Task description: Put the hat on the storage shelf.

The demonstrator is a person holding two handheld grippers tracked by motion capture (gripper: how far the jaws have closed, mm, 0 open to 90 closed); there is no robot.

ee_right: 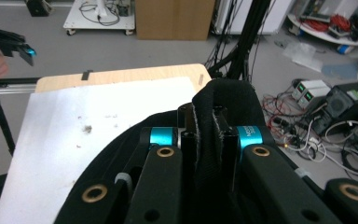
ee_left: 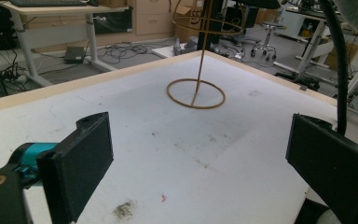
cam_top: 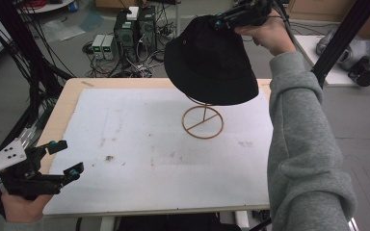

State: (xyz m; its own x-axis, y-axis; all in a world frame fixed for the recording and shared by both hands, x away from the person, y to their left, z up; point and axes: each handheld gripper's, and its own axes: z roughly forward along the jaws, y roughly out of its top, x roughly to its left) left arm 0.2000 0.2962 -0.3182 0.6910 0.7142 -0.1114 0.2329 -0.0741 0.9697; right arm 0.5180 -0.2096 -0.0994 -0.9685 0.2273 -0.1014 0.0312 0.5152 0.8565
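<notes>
A black bucket hat [cam_top: 211, 60] hangs in the air over the far middle of the table, above a thin brass wire stand [cam_top: 203, 121] with a round ring base. My right gripper [cam_top: 220, 20] is shut on the hat's crown, pinching a fold of black fabric [ee_right: 210, 140] between its jaws. The hat's brim covers the top of the stand in the high view. My left gripper [cam_top: 66, 159] rests at the table's near left corner, open with nothing between its jaws. In the left gripper view the stand [ee_left: 196, 91] rises ahead, beyond the wide-apart pads [ee_left: 81, 158].
A white mat [cam_top: 139, 159] covers the wooden table [cam_top: 67, 96]. Black frame posts stand at the left [cam_top: 17, 53] and far right [cam_top: 339, 36]. Electronics and cables [cam_top: 130, 33] lie on the floor beyond the table.
</notes>
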